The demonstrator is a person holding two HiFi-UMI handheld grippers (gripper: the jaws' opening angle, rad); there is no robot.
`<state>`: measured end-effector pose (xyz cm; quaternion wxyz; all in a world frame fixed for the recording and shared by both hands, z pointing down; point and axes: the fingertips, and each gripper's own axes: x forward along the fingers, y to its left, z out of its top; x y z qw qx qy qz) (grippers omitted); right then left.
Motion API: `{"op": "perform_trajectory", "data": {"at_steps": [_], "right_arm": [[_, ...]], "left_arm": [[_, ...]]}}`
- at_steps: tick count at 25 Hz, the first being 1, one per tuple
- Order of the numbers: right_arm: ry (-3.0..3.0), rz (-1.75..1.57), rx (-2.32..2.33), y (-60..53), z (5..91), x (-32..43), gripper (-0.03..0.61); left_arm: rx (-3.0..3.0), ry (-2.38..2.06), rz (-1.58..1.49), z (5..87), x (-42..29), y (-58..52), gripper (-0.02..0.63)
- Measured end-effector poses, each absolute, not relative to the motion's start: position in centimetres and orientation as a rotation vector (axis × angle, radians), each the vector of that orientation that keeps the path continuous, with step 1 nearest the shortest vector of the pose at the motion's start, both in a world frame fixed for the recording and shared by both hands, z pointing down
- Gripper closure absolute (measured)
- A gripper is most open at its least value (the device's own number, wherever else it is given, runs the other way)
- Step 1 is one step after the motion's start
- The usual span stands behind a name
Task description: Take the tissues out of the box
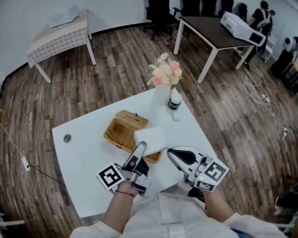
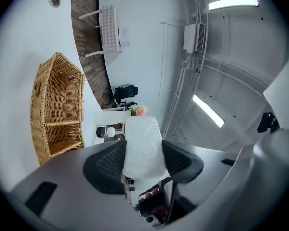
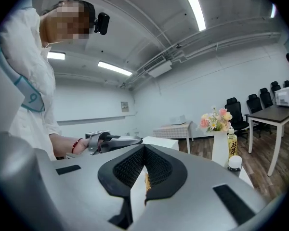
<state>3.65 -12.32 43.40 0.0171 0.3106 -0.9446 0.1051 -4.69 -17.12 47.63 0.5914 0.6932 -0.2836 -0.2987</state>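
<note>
On the white table (image 1: 84, 157) my left gripper (image 1: 144, 148) is shut on a white tissue box (image 1: 150, 137), which it holds over the near end of a wicker basket (image 1: 121, 129). In the left gripper view the box (image 2: 143, 143) fills the gap between both black pads (image 2: 108, 165), with the basket (image 2: 58, 109) to the left. My right gripper (image 1: 171, 152) is just right of the box's near corner. Its jaws (image 3: 144, 166) are shut, pads meeting. A thin white sliver shows behind them; I cannot tell whether it is a tissue.
A white vase of flowers (image 1: 164, 81) and a white-capped bottle (image 1: 175, 104) stand at the table's far edge. A round cable hole (image 1: 67, 139) is at the left. Farther off are a checked-cloth table (image 1: 59, 36), a dark table (image 1: 213, 33) and black chairs (image 1: 159, 4).
</note>
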Motion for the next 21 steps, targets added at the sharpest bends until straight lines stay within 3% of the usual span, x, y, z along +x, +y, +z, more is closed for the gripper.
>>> {"op": "perform_trajectory", "data": {"at_steps": [21], "right_arm": [[-3.007, 0.352, 0.816, -13.1, 41.5, 4.4, 0.548]], "left_arm": [[1.593, -0.637, -0.687, 47.3, -4.1, -17.4, 0.388]]}}
